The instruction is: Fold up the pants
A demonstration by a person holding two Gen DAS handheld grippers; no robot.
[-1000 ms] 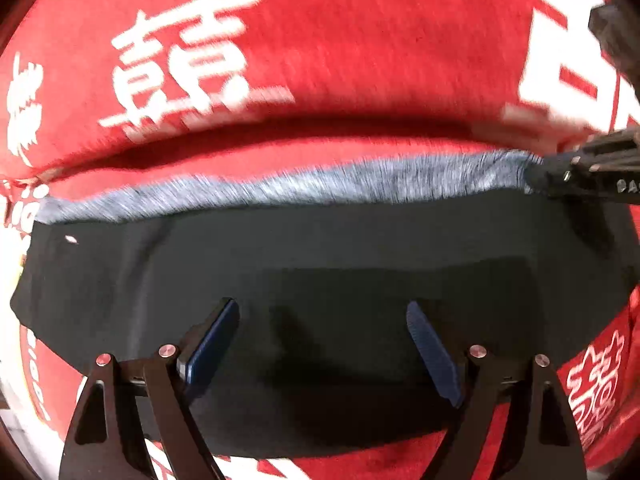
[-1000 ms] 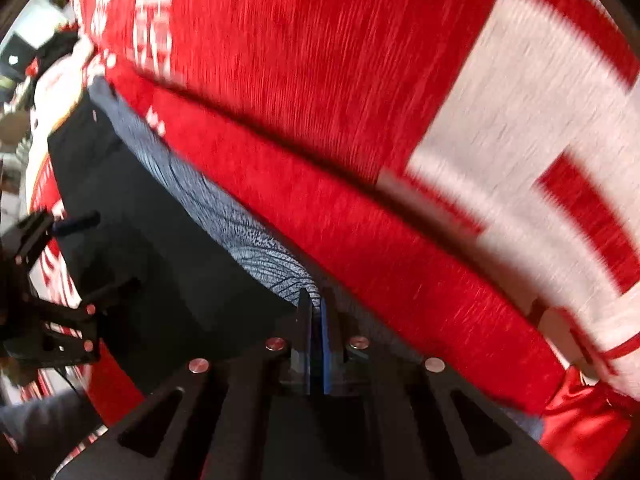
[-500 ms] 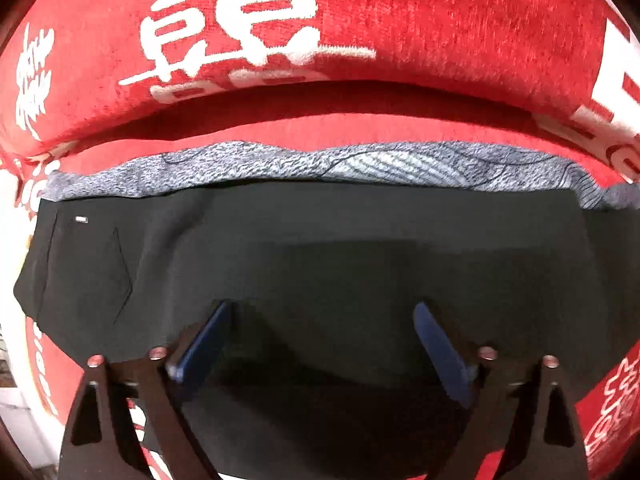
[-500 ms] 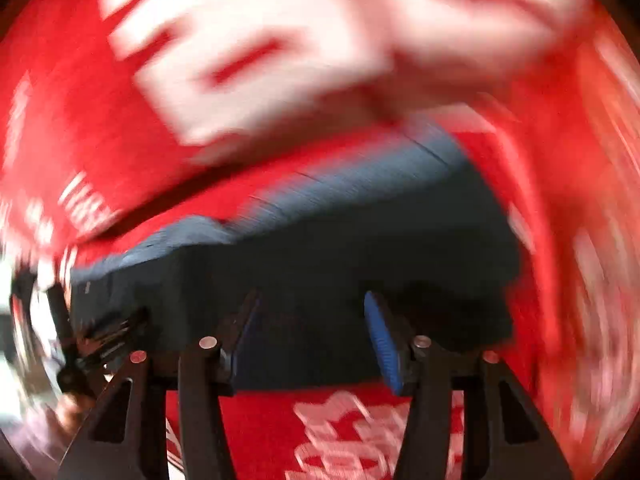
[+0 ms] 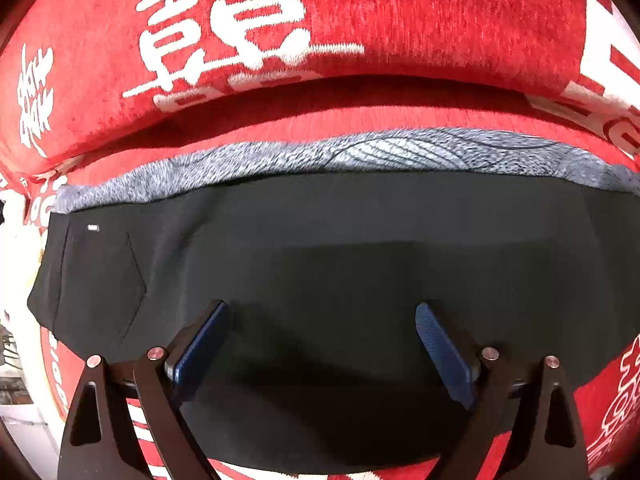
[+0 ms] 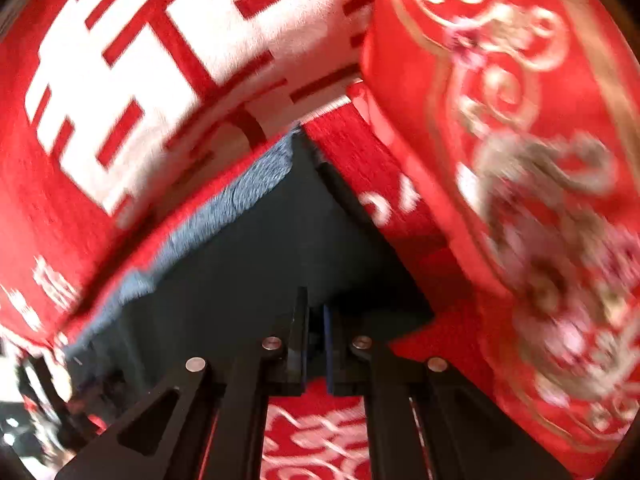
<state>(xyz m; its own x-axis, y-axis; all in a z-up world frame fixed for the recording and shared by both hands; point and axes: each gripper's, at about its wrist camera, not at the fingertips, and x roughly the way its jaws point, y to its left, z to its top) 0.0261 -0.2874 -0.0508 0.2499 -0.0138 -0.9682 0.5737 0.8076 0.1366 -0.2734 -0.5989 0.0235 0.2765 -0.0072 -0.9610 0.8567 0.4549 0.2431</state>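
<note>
Where the right gripper [image 6: 316, 320] stood spread half a second ago, its jaws now sit nearly together at the pants [image 6: 256, 264] edge, mid-frame; pinching cloth likely, unconfirmed. Left gripper [image 5: 320, 344] stays spread over pants [image 5: 340, 248] on the red blanket [image 5: 400, 12]. Next fold probably starting.
</note>
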